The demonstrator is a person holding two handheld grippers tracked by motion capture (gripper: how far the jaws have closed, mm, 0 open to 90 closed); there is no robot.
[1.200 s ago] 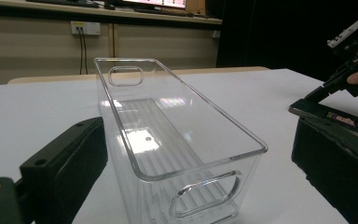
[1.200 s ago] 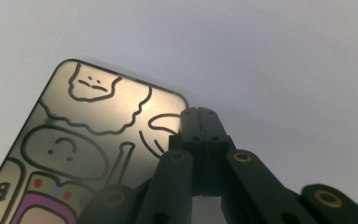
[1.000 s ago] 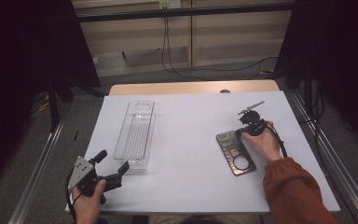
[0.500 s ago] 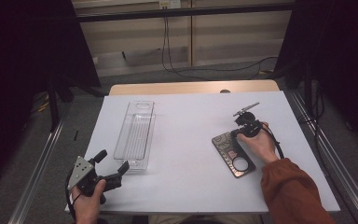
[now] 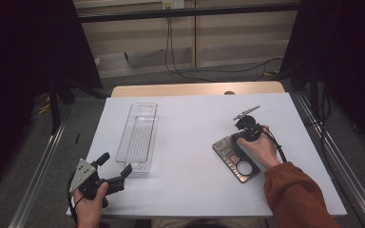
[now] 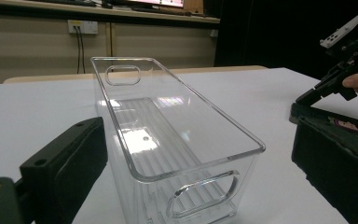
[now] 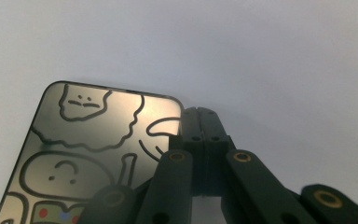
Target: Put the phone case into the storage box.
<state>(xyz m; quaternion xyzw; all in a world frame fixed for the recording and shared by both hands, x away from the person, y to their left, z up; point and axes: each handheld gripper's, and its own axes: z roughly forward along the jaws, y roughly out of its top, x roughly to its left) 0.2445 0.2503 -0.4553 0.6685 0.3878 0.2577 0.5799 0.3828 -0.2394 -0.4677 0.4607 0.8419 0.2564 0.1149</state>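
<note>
A dark phone case with cartoon line drawings lies flat on the white table at the right. My right gripper is shut on it, jaws pressed together at the case's far corner. In the right gripper view the shut right gripper covers that corner of the phone case. A long clear plastic bin stands left of centre. My left gripper is open just in front of the bin's near end, holding nothing. In the left gripper view the clear bin stands between the spread jaws of the left gripper.
The white table sheet has a wooden strip at its far edge. Metal rails run along both sides. Cables hang on the wall behind. The right gripper and the case show at the far right of the left gripper view.
My right gripper has moved a little to the left and nearer, and the phone case has slid along with it. The left gripper and the bin have stayed put.
</note>
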